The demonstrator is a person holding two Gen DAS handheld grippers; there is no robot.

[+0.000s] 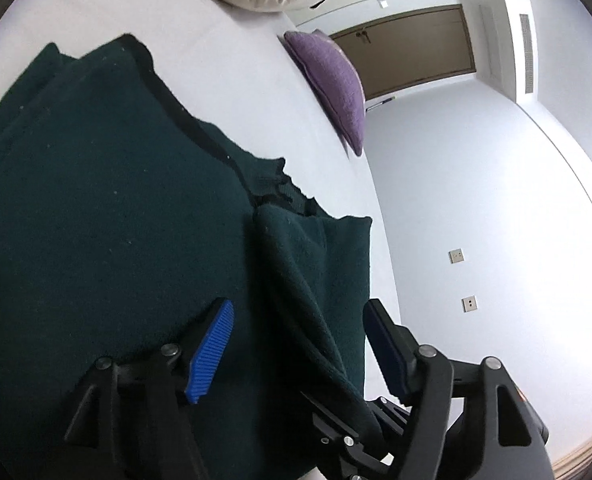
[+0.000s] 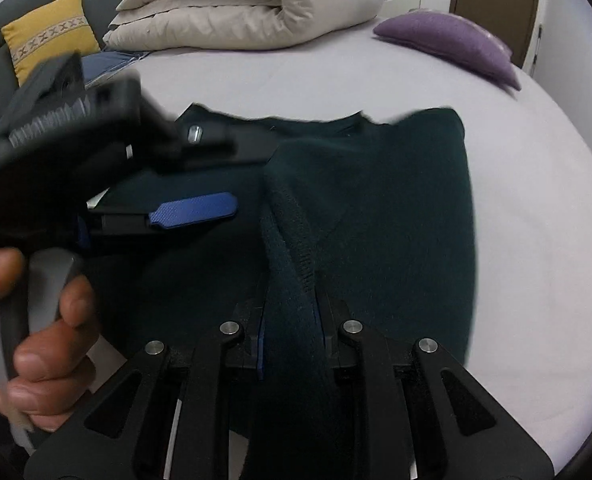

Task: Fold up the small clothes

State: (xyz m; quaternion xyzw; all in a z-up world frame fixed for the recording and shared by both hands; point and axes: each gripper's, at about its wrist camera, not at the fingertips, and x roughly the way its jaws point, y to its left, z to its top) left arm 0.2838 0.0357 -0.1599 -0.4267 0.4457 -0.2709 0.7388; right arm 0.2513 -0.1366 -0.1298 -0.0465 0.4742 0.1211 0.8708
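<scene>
A dark green knit garment (image 1: 96,200) lies on the white bed; it also shows in the right wrist view (image 2: 396,208). My left gripper (image 1: 296,320) is open, its blue pads (image 1: 212,348) on either side of a raised fold of the cloth (image 1: 316,280). In the right wrist view the left gripper (image 2: 194,210) hovers over the garment's left part. My right gripper (image 2: 290,328) is shut on a lifted ribbed edge of the garment (image 2: 288,240), pulled up from its middle.
A rolled beige duvet (image 2: 248,4) lies at the back of the bed (image 2: 536,240). A purple cushion (image 2: 452,40) sits back right, a yellow cushion (image 2: 52,28) back left. A hand (image 2: 36,340) holds the left gripper's handle. A wall (image 1: 476,200) and door (image 1: 408,48) stand beyond the bed.
</scene>
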